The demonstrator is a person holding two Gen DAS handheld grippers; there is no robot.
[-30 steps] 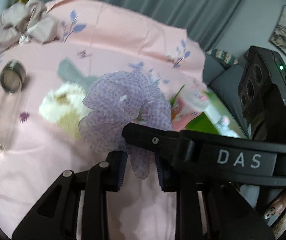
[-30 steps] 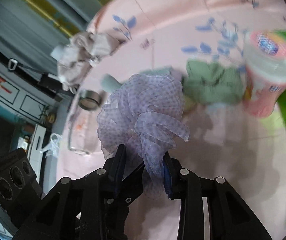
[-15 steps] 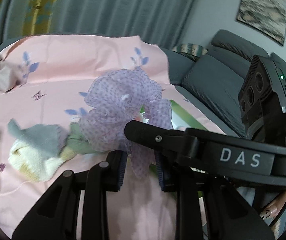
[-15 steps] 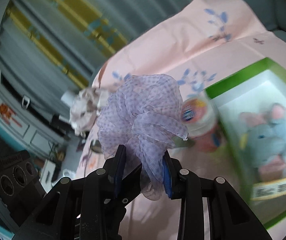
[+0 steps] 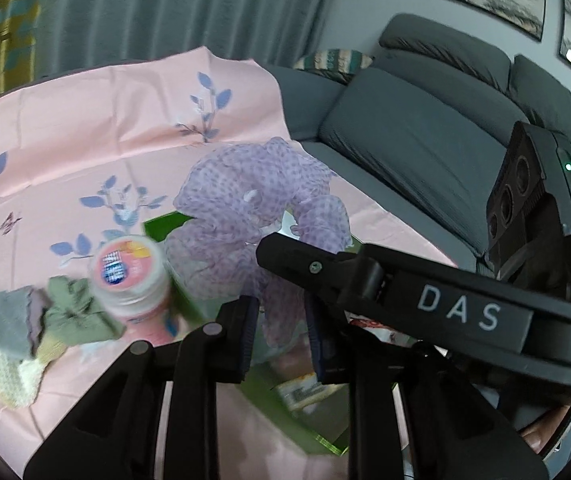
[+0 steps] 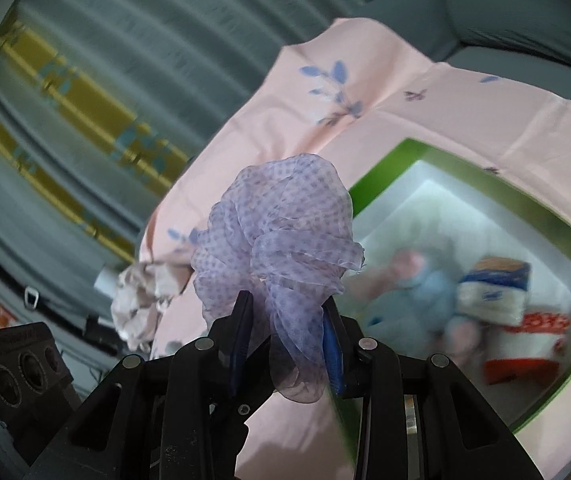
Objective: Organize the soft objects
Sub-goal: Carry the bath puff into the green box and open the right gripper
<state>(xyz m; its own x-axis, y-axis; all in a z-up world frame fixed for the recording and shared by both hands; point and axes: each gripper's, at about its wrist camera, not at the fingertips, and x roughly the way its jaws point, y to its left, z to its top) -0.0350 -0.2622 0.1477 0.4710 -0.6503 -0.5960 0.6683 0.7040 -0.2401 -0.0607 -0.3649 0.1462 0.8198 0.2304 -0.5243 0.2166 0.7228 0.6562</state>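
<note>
A lilac dotted chiffon scrunchie hangs in the air, pinched from two sides. My left gripper is shut on its lower fold. My right gripper is shut on the same scrunchie; its black finger marked DAS crosses the left wrist view. A green-rimmed box with a white inside lies on the pink floral cloth, right of the scrunchie. It holds a blue and pink plush toy and packets.
A pink-lidded jar stands left of the box corner. Green, grey and cream knit items lie at its left. A crumpled beige cloth lies at the far edge. A grey sofa stands behind.
Both grippers have carried the scrunchie to the right, from over the knit items to over the green box. The box and its contents now fill the right wrist view.
</note>
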